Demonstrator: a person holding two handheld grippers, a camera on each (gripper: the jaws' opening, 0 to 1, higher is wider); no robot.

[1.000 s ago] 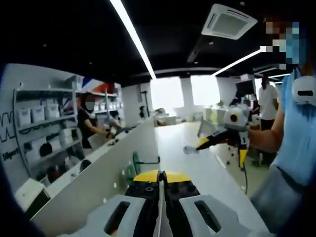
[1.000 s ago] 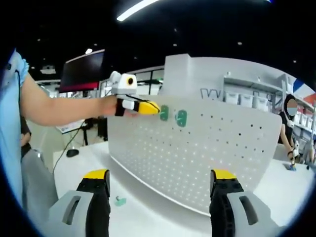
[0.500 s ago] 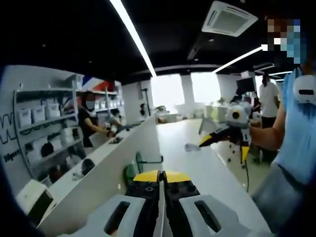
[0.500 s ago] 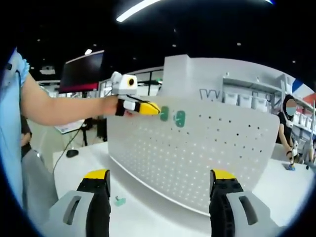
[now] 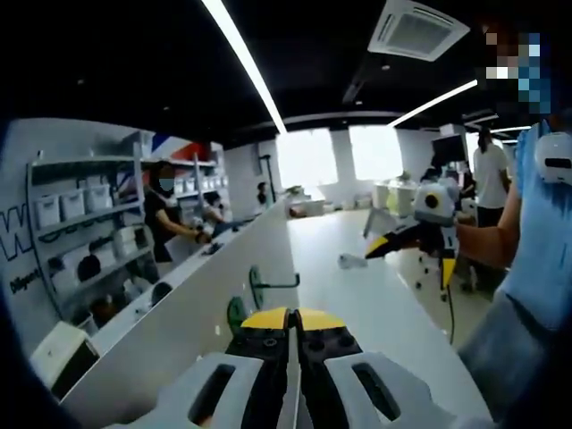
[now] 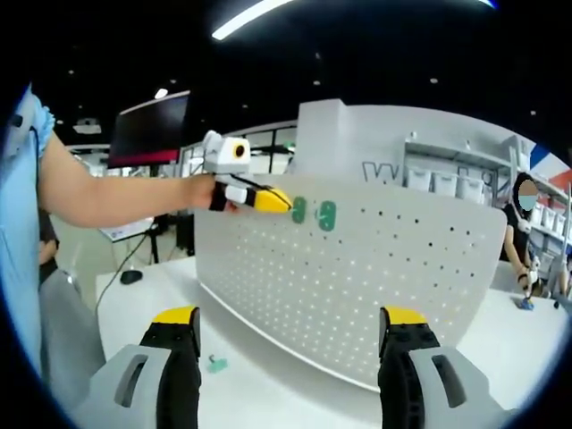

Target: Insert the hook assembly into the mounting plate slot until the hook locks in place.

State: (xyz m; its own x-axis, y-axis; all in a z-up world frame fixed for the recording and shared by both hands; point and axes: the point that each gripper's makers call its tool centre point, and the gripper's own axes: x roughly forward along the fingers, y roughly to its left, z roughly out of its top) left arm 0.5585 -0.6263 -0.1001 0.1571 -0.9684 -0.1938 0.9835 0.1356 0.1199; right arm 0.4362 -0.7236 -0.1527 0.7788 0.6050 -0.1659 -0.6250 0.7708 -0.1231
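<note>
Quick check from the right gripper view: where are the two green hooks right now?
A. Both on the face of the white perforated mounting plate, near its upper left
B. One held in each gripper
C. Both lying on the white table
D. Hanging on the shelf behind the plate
A: the two green hooks sit side by side on the white perforated mounting plate, just beyond the yellow tip of the left gripper.

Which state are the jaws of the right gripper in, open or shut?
Open. In the right gripper view, the right gripper shows its two yellow-tipped jaws far apart, with the white pegboard visible between them and nothing held.
</note>
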